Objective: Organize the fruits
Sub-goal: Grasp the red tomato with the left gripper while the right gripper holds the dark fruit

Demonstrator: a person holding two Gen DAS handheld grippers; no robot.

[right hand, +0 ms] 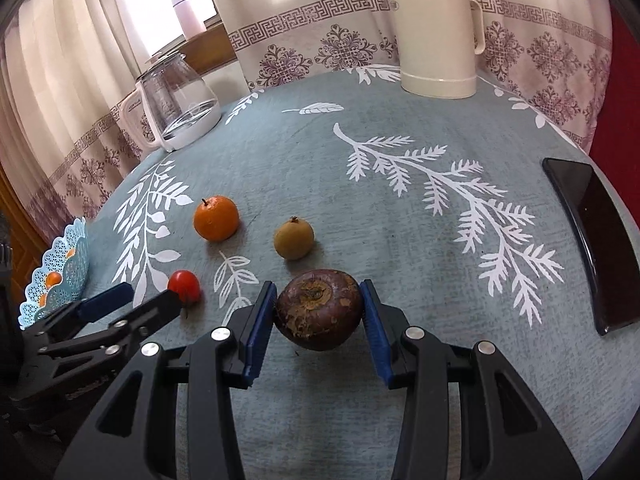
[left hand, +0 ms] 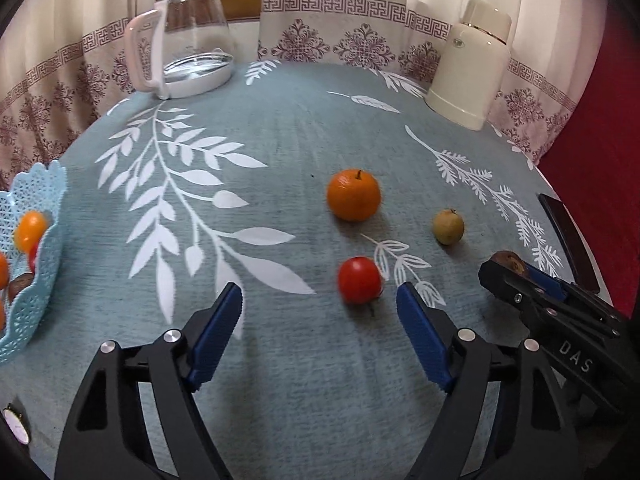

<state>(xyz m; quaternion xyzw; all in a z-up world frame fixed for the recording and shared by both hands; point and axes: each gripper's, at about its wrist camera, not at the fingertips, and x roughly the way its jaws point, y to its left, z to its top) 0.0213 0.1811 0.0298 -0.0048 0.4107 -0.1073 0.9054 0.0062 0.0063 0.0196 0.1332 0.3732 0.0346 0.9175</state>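
Observation:
My right gripper (right hand: 319, 292) is shut on a dark brown round fruit (right hand: 320, 314), low over the blue leaf-print tablecloth (right hand: 400, 208). Ahead of it lie a small yellow-brown fruit (right hand: 294, 238), an orange (right hand: 216, 218) and a red tomato (right hand: 184, 286). My left gripper (left hand: 320, 300) is open, and the tomato (left hand: 359, 280) sits just beyond its right fingertip. Farther off are the orange (left hand: 353, 195) and the yellow-brown fruit (left hand: 448, 227). At the far left, a light blue lattice basket (left hand: 36, 264) holds several small fruits. The right gripper (left hand: 508, 276) shows at the right edge, as does the brown fruit (left hand: 507, 261).
A glass kettle with a white handle (left hand: 188, 48) stands at the back left and a cream thermos (left hand: 472, 68) at the back right. A dark phone (right hand: 592, 240) lies near the table's right edge. A wristwatch (left hand: 16, 424) sits at the near left. Patterned curtains hang behind.

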